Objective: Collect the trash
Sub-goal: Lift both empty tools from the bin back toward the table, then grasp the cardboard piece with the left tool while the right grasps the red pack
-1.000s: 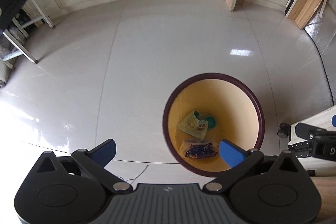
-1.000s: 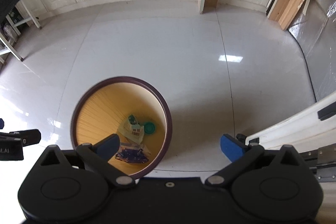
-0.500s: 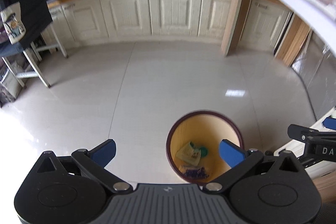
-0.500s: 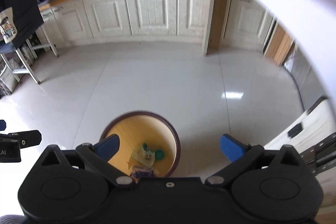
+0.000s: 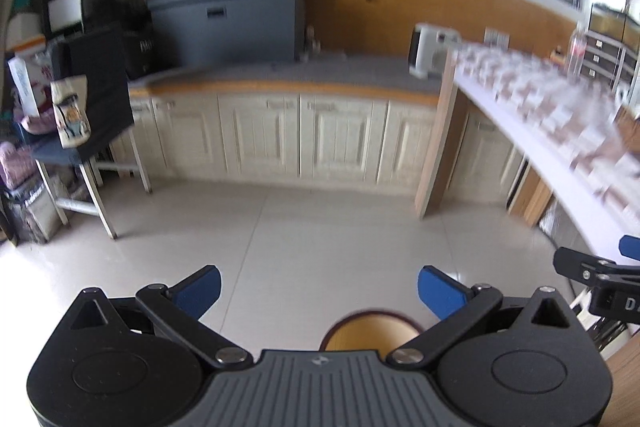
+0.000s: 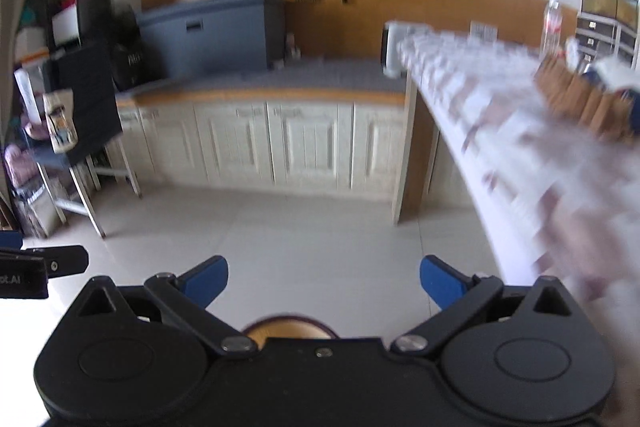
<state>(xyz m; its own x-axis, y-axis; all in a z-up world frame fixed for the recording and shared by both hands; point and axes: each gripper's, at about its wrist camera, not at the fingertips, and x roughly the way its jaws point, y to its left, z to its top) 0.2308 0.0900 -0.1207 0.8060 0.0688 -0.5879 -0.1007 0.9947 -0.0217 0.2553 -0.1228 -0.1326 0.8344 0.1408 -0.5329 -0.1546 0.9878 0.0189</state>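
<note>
Both tools are up at bench height and facing out across the kitchen, and neither is carrying anything. The left gripper has its blue jaws spread wide with only floor tile showing between them; the right gripper is the same, jaws fully apart and nothing pinched. Low in each view, at the near edge and tucked half under the tool bodies, sits the trash bin, a round tub with a dark rim and a yellow inside; only a sliver of it shows, so what it contains cannot be seen from here. It stands on the floor close beside the bench, a sensible spot, likely so anything picked off the top can be dropped straight down. To the right runs the bench, white-edged and patterned, smeared by motion blur, with a brown object and a clear bottle near its far end. Which of these counts as trash cannot be told through the blur. Across the room stand the cream cabinets. With the jaws spread and empty, the pair look set to go for the next piece on that bench, and the wide opening suits a loose, crumpled target.
</note>
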